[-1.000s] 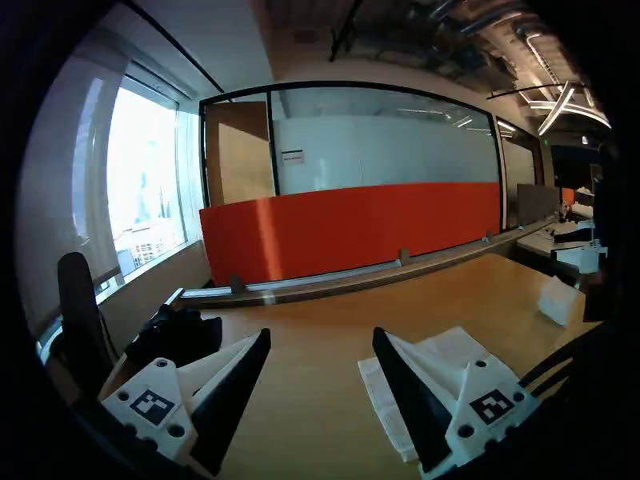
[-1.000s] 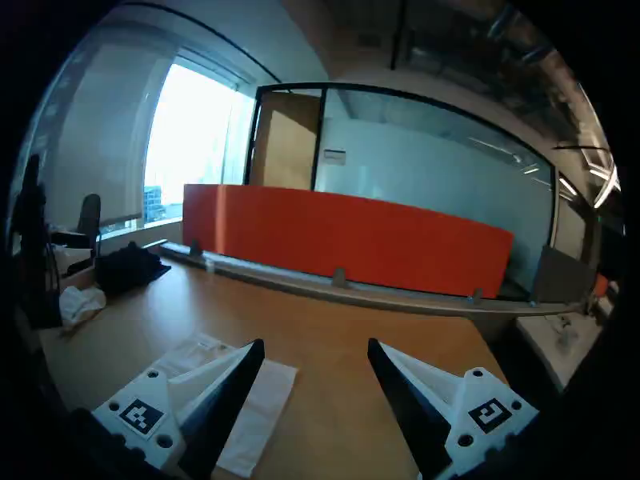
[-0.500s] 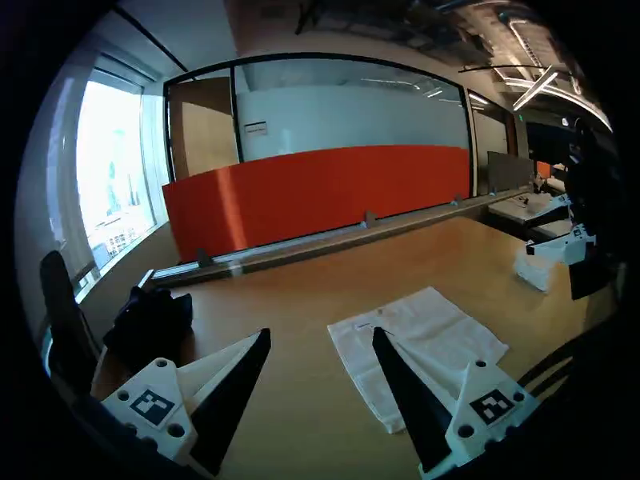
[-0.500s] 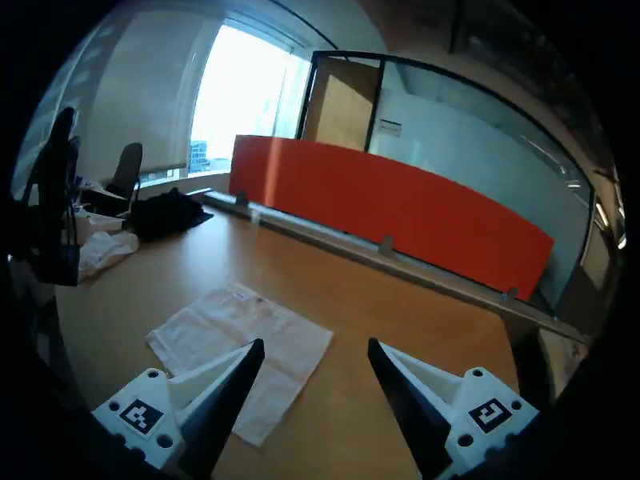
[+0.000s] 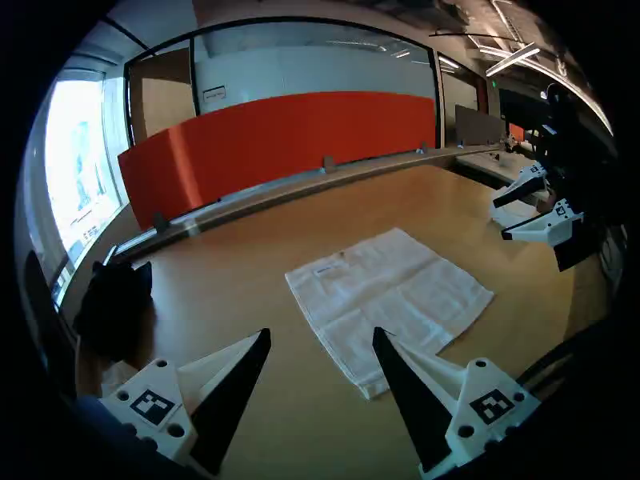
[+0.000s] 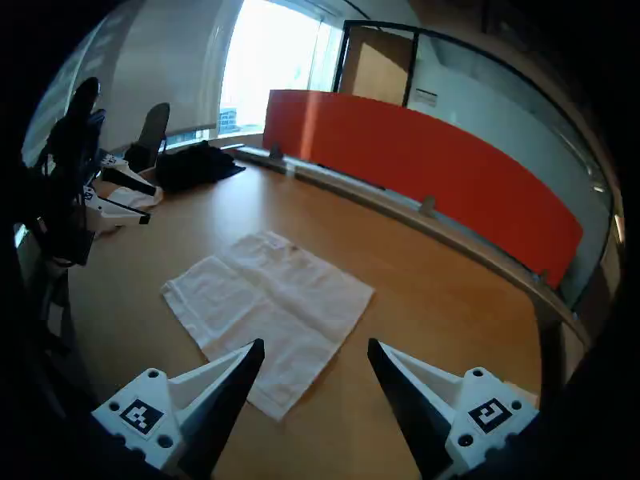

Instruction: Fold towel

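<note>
A: Item one, table [image 5: 240,264]: wood. Towel [image 5: 392,284] lies flat on it, unfolded.
B: Step?
A: The approach, I judge. Left gripper [image 5: 320,332] and right gripper [image 6: 314,342] are spread and empty, each above a towel edge. Next: each pinches a corner.
B: Writing?
A: Wall sign [image 5: 213,93] and towel's tag [image 5: 324,270], both unreadable.

1. The left hand-held gripper [image 5: 320,332] points forward and down, its two white, black-edged fingers spread wide with nothing between them.
2. The right hand-held gripper [image 6: 314,342] takes the same downward tilt, its fingers equally wide apart and gripping nothing.
3. Seen farther off in the other's view, each gripper is held out to the side with its fingers parted; the hands holding them are too dark to make out.
</note>
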A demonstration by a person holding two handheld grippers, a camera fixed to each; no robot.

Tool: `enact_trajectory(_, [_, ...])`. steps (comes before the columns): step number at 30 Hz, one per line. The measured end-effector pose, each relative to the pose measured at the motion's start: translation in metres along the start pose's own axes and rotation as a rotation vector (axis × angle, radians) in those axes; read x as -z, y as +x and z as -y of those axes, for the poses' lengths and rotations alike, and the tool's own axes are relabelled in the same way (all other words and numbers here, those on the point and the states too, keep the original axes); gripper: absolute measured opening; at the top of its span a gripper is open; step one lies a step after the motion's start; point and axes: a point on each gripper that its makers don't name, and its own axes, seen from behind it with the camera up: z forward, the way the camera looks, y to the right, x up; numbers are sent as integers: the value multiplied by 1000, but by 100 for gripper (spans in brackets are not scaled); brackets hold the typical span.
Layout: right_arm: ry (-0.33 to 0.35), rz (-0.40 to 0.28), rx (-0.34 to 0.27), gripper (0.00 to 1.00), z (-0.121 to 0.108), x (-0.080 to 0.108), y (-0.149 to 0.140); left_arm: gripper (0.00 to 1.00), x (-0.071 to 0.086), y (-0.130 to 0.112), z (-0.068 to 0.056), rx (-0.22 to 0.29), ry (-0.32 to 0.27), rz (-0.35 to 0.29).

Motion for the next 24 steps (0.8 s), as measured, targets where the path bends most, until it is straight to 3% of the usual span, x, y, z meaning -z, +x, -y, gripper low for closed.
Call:
enact_trajectory(12, [83,108,30,100,24,-23,-45,94,-25,-47,-28,-22,-87,115])
enact_trajectory(24, [139,210,53,100,34,-33,-86,94,-45,-85,-49,-29,-164,218])
